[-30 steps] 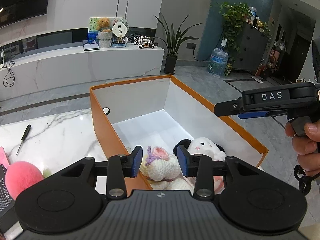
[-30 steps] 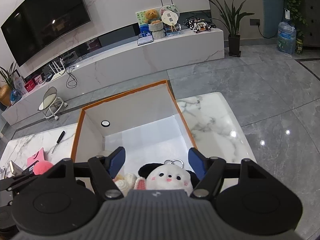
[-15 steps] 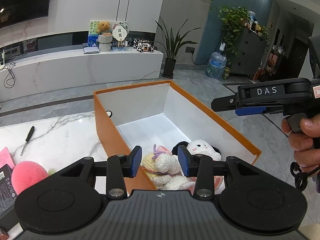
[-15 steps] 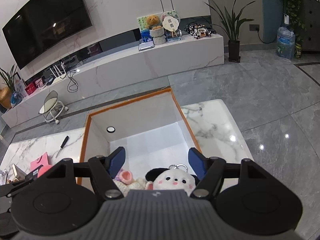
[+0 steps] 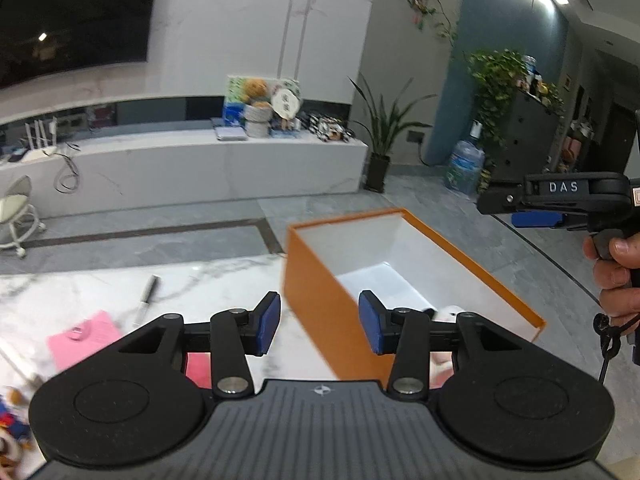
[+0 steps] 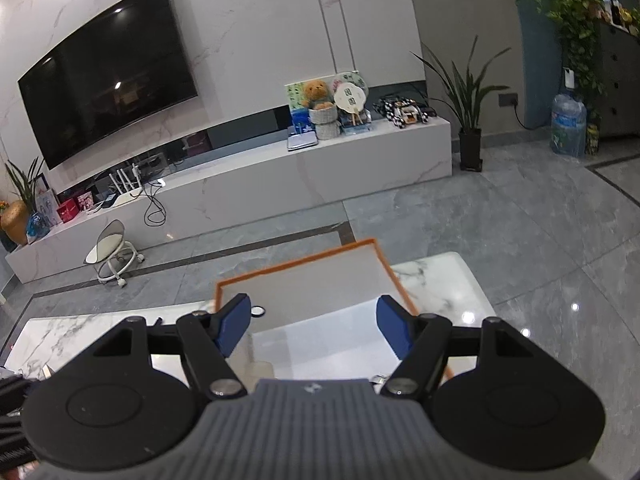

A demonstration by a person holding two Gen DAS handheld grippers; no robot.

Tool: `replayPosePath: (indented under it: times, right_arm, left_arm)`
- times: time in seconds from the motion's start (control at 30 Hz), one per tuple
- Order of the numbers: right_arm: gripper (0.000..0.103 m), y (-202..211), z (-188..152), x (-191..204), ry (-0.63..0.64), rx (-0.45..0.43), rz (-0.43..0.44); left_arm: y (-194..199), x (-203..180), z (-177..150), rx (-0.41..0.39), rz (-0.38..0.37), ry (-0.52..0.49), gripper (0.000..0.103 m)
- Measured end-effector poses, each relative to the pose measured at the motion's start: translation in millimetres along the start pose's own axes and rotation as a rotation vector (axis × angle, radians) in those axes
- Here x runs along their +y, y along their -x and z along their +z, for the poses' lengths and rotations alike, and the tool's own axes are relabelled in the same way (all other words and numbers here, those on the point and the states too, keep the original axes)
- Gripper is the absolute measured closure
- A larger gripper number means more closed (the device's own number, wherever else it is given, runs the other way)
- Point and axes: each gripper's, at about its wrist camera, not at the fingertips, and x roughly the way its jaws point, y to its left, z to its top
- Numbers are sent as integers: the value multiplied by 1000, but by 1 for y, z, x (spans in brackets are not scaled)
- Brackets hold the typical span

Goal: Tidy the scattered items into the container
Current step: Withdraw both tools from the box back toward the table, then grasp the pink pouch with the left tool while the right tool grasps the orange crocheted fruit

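The orange box (image 5: 316, 280) with a white inside stands on the marble table (image 5: 80, 300); a scrap of white plush (image 5: 448, 312) shows at its near end. My left gripper (image 5: 320, 326) hovers over the box's left wall, its jaws opening with nothing between them. A screwdriver (image 5: 146, 296) and a pink card (image 5: 84, 338) lie left of the box. On the right, a hand (image 5: 612, 276) holds my right gripper (image 5: 496, 208) above the box. In the right wrist view the right gripper (image 6: 316, 328) is open and empty over the box (image 6: 300, 264).
Blurred colourful items (image 5: 8, 412) lie at the table's near left corner. Beyond the table (image 6: 440, 280) comes grey floor, then a stool (image 6: 112, 256), a long white TV console (image 6: 280, 176), a potted plant (image 6: 468, 120) and a water bottle (image 6: 568, 124).
Both grippers have risen and drawn back from the box. The left one swung left and its jaws widened. The plush toys in the box have slipped out of sight below the grippers.
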Motion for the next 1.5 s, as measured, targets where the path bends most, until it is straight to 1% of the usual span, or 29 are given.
replayPosePath:
  times: [0.13,0.27,0.43,0.57,0.63,0.77,0.97,1.07,1.17,1.27,1.33,1.4,1.47,1.5]
  right_arm:
    - [31,2,0,25,33,-16,29]
    - [31,1,-3,53,73,-23,62]
    - [31,-5,-11,92,136,-15,101]
    - [31,-13,-21,119,182,1,133]
    - [31,-19,-27,132,202,17,154]
    - [31,-30,-40,155,249,53,193]
    - [31,-43,-63,187,322,94,241]
    - [30,-49,-73,202,351,112,259]
    - [30,-55,-85,215,380,134,268]
    - [29,-61,-96,223,409,159,272]
    - [29,-63,-104,227,424,178,271]
    - [29,-66,-112,227,437,197,268]
    - [29,-70,-118,228,447,214,266]
    - [29,-71,-121,228,451,223,264]
  left_arm:
    - [26,25,2,-27,41,-11,47]
    - [48,52,3,-43,102,-29,47]
    - [73,88,-1,-60,170,3,46]
    - [85,114,-5,-68,207,40,45]
    - [91,126,-9,-69,223,49,41]
    - [102,153,-24,-70,241,52,38]
    - [114,200,-52,-17,292,113,38]
    - [123,219,-65,8,324,141,34]
    - [128,233,-77,55,334,164,31]
    - [128,242,-86,109,335,153,27]
    - [127,247,-91,135,335,148,23]
    - [126,253,-99,158,333,139,21]
    - [124,254,-104,173,324,108,17]
    - [120,253,-105,182,314,78,14]
